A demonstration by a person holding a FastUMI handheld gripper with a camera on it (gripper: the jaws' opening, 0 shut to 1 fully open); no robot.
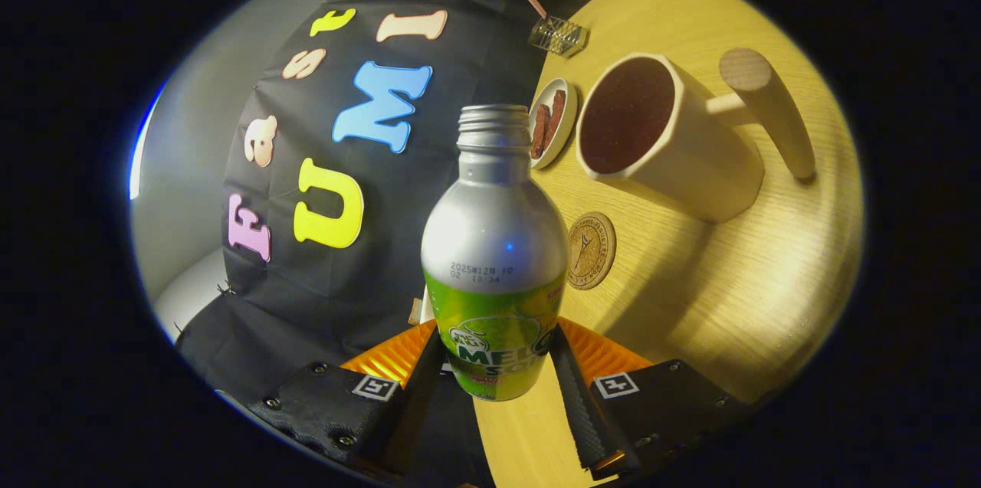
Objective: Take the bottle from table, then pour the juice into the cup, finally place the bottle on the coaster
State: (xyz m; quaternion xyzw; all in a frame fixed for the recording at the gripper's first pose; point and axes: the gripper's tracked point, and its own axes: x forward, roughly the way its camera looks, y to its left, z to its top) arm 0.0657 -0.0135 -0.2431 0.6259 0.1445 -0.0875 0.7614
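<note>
- Gripper [494, 365] fingers clamping the lower body of the bottle [494, 243] from both sides.
- Bottle standing between them, long axis running straight away from the gripper, uncapped neck pointing ahead.
- Coaster [591, 250] lying just right of bottle on the table [728, 304].
- Cup [659, 135] sitting beyond coaster, mouth facing the bottle.
</note>
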